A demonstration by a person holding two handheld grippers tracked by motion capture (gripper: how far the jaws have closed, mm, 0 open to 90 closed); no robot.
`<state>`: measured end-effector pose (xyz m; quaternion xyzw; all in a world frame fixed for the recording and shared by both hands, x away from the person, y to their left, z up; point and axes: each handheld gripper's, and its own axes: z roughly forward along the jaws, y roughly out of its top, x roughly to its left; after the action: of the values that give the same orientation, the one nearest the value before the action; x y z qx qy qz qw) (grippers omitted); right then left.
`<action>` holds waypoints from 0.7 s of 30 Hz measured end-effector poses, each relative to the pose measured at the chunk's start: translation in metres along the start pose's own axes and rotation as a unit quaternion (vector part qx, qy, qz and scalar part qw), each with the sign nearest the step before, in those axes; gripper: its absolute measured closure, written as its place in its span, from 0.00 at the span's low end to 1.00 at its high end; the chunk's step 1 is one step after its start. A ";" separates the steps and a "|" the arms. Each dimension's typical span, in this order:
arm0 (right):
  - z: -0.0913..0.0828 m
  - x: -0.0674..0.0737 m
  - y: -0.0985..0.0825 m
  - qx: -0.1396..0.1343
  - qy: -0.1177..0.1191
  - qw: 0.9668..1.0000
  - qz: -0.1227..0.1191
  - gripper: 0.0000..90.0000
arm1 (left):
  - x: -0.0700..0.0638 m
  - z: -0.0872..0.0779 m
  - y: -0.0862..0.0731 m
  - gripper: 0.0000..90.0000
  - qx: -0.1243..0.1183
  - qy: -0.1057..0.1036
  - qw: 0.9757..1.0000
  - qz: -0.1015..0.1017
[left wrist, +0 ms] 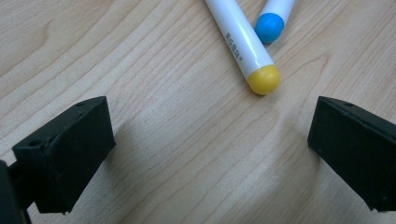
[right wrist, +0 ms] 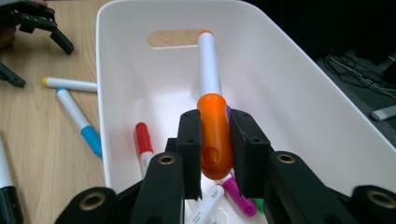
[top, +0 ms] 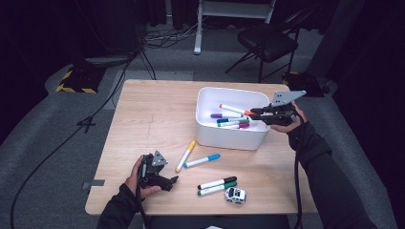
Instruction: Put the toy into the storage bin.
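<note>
The right tool [right wrist: 215, 154] pinches an orange-capped white marker [right wrist: 211, 100] over the white plastic bin [top: 205, 136], with bare room inside. The left tool [left wrist: 210, 149] rests spread wide on the wooden tabletop [top: 153, 114], just beside a yellow-capped marker [left wrist: 245, 46].

Table evenly lit, surroundings dark; high view perhaps slightly soft.

A bin [top: 232, 136] sits on the tabletop [top: 153, 114], toward the right and far side. Several markers [top: 232, 122] lie inside it. Just in front of the bin, two markers [top: 193, 156] lie side by side. Nearer the person lie two more markers [top: 217, 186], with a toy car [top: 235, 194] just to their right.
</note>
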<state>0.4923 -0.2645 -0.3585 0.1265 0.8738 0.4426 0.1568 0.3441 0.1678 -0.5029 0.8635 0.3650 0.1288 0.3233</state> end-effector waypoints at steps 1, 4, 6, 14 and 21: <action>0.001 0.000 0.000 0.006 0.002 1.000 0.001 0.84 | 0.000 0.000 0.000 0.01 0.000 0.000 1.000 0.001; 0.005 -0.001 -0.001 0.032 0.004 0.999 0.001 0.84 | 0.000 0.000 0.000 0.01 0.000 0.000 1.000 0.000; 0.006 -0.001 -0.003 0.048 0.006 0.999 0.002 0.84 | 0.000 0.000 0.000 0.01 0.000 0.000 1.000 0.000; 0.005 -0.006 -0.008 0.113 0.012 0.994 -0.002 0.84 | 0.000 0.000 0.000 0.01 0.000 0.000 1.000 0.000; 0.002 -0.007 -0.010 0.156 0.012 0.988 -0.010 0.84 | 0.000 0.000 0.000 0.01 0.000 0.000 1.000 0.000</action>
<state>0.4989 -0.2713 -0.3670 0.1351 0.9353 0.3006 0.1290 0.3441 0.1678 -0.5029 0.8635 0.3650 0.1288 0.3233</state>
